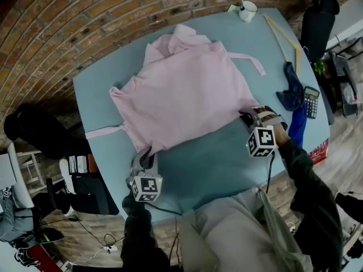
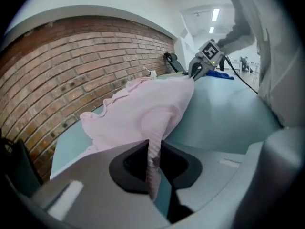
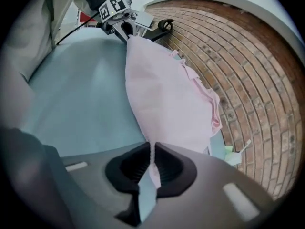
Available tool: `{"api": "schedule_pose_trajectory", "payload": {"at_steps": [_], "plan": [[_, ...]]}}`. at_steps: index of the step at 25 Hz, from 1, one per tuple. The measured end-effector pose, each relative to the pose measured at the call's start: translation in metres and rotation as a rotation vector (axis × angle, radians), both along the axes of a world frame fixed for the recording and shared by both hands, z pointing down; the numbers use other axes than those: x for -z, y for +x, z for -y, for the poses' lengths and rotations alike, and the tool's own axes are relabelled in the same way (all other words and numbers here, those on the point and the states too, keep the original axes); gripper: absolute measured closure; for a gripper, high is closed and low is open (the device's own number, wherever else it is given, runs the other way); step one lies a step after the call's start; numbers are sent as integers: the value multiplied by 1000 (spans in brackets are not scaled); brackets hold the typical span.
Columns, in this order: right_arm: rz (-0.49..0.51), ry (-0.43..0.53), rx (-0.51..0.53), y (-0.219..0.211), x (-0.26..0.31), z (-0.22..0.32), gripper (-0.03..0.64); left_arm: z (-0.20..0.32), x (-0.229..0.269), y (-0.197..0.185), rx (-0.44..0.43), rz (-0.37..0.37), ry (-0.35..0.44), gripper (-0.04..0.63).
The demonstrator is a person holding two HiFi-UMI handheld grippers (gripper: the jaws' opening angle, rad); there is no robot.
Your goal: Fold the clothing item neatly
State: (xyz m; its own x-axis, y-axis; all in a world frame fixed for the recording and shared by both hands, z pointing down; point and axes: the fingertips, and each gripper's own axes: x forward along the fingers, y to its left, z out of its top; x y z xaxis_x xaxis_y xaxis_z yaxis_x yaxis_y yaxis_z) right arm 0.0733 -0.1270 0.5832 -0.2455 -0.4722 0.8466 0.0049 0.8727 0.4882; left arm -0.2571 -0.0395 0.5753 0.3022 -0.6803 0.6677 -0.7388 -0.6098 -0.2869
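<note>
Brick wall behind, smooth teal table (image 1: 215, 163) in front: a soft pink garment (image 1: 187, 95) lies spread flat on it (thin ties trailing sideways). The left gripper (image 1: 146, 156) and right gripper (image 1: 250, 118) each pinch a near hem corner.

shows soft matt pink cloth in the garment (image 1: 187, 95), lightly creased; smooth matt blue tabletop (image 1: 215, 163); rough red brick wall (image 2: 71, 66); pale, smooth wooden sticks (image 1: 282, 35).
</note>
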Motion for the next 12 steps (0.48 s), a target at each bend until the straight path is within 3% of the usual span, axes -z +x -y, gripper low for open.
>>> {"api": "schedule_pose_trajectory", "payload": {"at_steps": [2,7,12], "plan": [[26,-16,-5,5,10,-25,588,-25,3,2,20,-28,-27,548],[36,-68,17,32,13,-106,588,-118,6,27,-13,24,-60,548],[97,-105,-25,56,19,-175,588,-194,16,51,34,49,-61,548]]}}
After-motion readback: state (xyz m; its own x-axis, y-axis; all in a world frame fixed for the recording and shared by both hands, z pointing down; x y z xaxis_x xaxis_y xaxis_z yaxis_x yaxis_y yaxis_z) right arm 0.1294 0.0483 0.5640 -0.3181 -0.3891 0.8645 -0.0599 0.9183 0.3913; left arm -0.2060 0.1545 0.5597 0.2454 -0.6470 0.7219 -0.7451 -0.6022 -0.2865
